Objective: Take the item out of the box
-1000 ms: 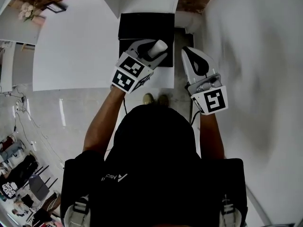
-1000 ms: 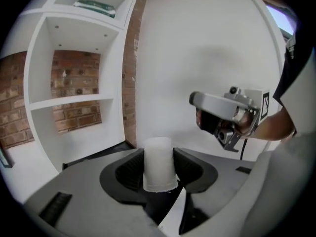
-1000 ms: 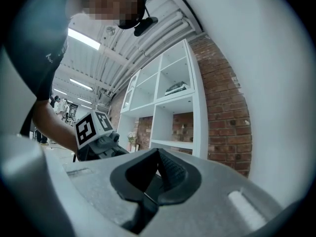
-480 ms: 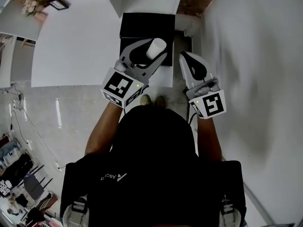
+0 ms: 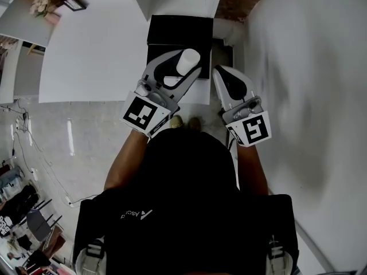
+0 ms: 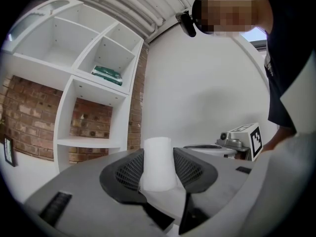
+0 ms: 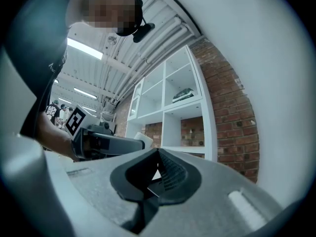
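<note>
My left gripper [image 5: 182, 69] is shut on a white cylinder-shaped item [image 5: 187, 61], lifted above the open black box [image 5: 179, 32] on the white table. In the left gripper view the white item [image 6: 158, 164] stands upright, pinched between the two meshed pads [image 6: 129, 172]. The left gripper [image 6: 158, 169] is tipped upward toward the shelving. My right gripper [image 5: 227, 79] is held just right of the left one, over the table's near edge; its jaws [image 7: 157, 169] meet at the tips with nothing between them.
White cube shelving [image 6: 89, 78] against a brick wall [image 7: 232, 117] stands beyond the table [image 5: 92, 44]; one cell holds a green packet [image 6: 107, 75]. A white wall [image 5: 309, 79] runs along the right. The person's feet [image 5: 186, 121] show below the table edge.
The left gripper, still holding the white item, has drawn back toward the person and a little left. The right gripper has shifted slightly left and nearer as well.
</note>
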